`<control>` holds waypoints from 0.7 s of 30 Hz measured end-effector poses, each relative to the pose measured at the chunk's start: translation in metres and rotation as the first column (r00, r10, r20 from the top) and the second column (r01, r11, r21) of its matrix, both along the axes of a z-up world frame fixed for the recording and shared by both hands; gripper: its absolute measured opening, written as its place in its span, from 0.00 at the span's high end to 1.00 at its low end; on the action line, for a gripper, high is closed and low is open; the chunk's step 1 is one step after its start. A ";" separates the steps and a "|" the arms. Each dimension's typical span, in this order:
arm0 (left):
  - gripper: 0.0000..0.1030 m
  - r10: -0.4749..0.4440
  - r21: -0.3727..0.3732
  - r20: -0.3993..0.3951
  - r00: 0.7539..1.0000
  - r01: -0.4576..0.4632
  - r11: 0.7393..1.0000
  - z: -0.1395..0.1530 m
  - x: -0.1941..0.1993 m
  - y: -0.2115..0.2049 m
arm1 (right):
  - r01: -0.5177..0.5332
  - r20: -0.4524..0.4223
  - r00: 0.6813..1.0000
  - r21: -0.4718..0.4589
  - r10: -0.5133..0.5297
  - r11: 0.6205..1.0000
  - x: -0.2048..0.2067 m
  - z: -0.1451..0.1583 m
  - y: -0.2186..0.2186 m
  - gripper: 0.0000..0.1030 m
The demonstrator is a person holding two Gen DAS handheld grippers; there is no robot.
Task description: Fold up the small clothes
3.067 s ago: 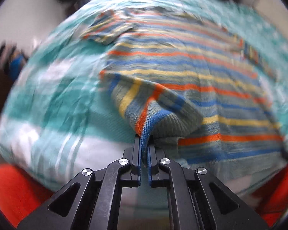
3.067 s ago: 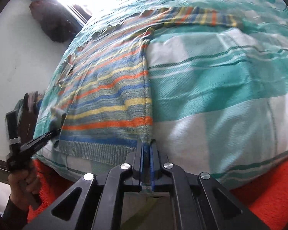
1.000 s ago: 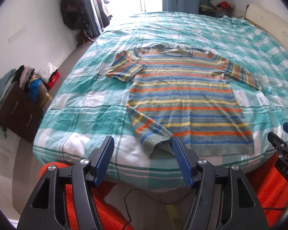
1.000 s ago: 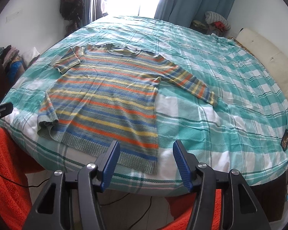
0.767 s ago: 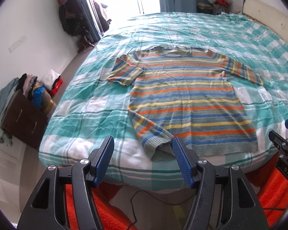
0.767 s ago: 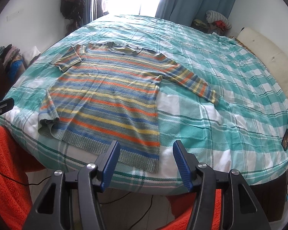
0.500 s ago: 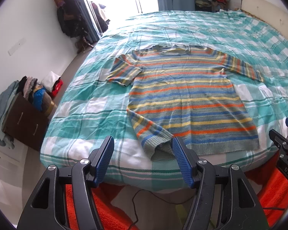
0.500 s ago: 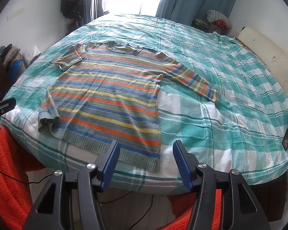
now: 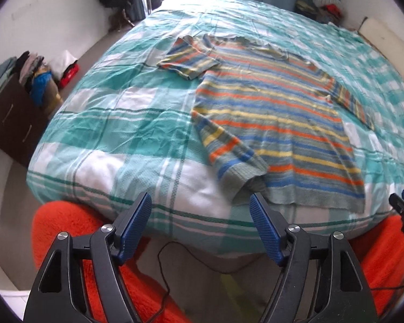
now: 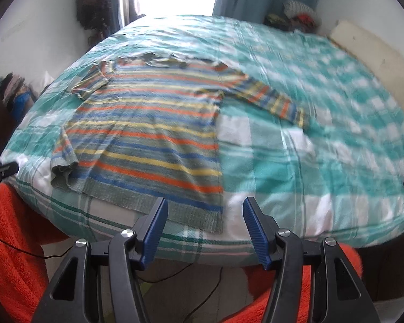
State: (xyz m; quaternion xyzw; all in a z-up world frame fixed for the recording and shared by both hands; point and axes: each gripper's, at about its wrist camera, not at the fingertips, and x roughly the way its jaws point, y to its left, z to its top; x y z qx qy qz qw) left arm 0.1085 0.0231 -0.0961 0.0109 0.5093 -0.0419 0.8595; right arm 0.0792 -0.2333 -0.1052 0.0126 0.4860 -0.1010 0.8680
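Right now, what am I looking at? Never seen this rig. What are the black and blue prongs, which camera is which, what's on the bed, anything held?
No robot arm here. A person holds a two-finger claw in each hand, and a fisheye camera on each looks forward along its fingers, so the black arms with blue pads at the bottom of each picture are the claw itself.

The left wrist view shows the left claw; its jaws are opening with nothing between them. The right wrist view shows the right claw, open and empty.

On the bed with the teal plaid cover a striped knit sweater lies flat, its near-side sleeve folded in along the body, the other sleeve spread out. Nothing is held.
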 end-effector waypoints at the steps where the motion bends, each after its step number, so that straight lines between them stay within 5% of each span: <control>1: 0.26 -0.042 0.019 0.024 0.999 0.042 0.999 -0.003 0.002 -0.012 | 0.016 -0.008 1.000 0.022 -0.016 1.000 0.000 -0.005 -0.006 0.43; 7: 0.25 -0.128 0.219 0.024 0.991 0.120 0.968 -0.058 0.051 -0.077 | 0.080 -0.041 0.996 0.122 -0.076 0.989 0.005 -0.027 -0.031 0.43; 8: 0.27 -0.114 0.236 0.008 0.993 0.109 0.966 -0.068 0.058 -0.077 | 0.080 -0.036 0.996 0.130 -0.076 0.988 0.004 -0.026 -0.033 0.43; 9: 0.46 -0.093 0.236 -0.022 0.995 0.095 0.967 -0.080 0.067 -0.075 | 0.081 -0.031 0.997 0.136 -0.077 0.987 0.003 -0.025 -0.035 0.43; 11: 0.94 -0.059 0.142 -0.068 0.996 0.069 0.987 -0.084 0.070 -0.059 | 0.085 -0.015 0.996 0.151 -0.084 0.985 -0.001 -0.023 -0.041 0.43; 16: 0.98 0.025 -0.085 -0.052 0.998 -0.030 0.996 -0.061 0.046 -0.002 | 0.140 -0.025 0.990 0.203 -0.138 0.969 -0.001 -0.038 -0.073 0.43; 21: 0.97 0.039 -0.215 -0.134 0.990 -0.067 0.974 -0.080 0.038 0.025 | 0.146 -0.060 0.989 0.443 -0.133 0.884 0.019 -0.079 -0.102 0.44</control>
